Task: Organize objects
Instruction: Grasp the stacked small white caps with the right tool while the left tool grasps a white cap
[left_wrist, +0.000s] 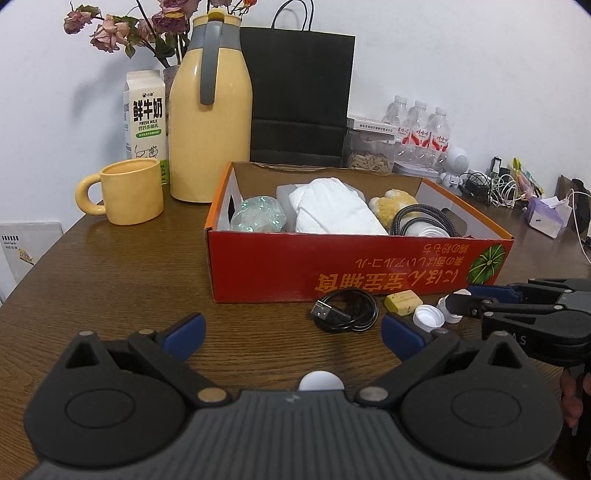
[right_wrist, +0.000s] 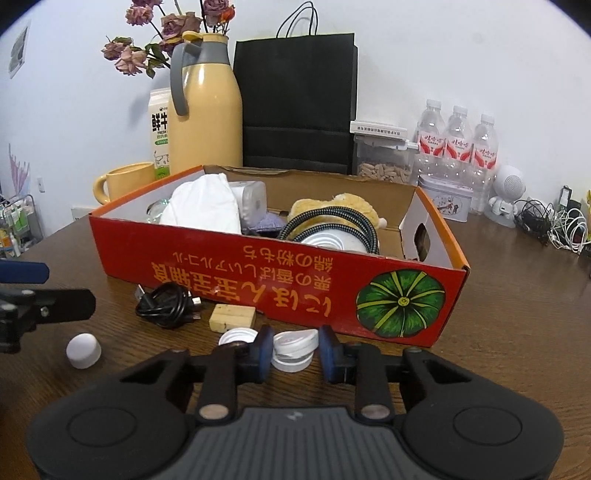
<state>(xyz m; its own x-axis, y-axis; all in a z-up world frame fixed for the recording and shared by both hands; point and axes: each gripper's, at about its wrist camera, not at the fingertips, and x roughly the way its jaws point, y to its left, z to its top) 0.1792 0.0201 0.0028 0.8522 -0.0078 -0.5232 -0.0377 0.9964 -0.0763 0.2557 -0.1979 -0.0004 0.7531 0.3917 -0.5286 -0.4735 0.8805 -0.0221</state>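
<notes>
5 small things left outside red cardboard box; right gripper clamped on white plastic cap; left gripper apart, empty.

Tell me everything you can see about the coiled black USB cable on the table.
The coiled black USB cable lies flat on the brown wooden table, just in front of the red cardboard box. It looks like smooth rubbery plastic, wound into a small loose bundle. One flat metal USB plug sticks out at the side; a smaller plug shows at the other side in the right wrist view. A small yellow block lies beside it, apart. Neither tool touches it.
</notes>
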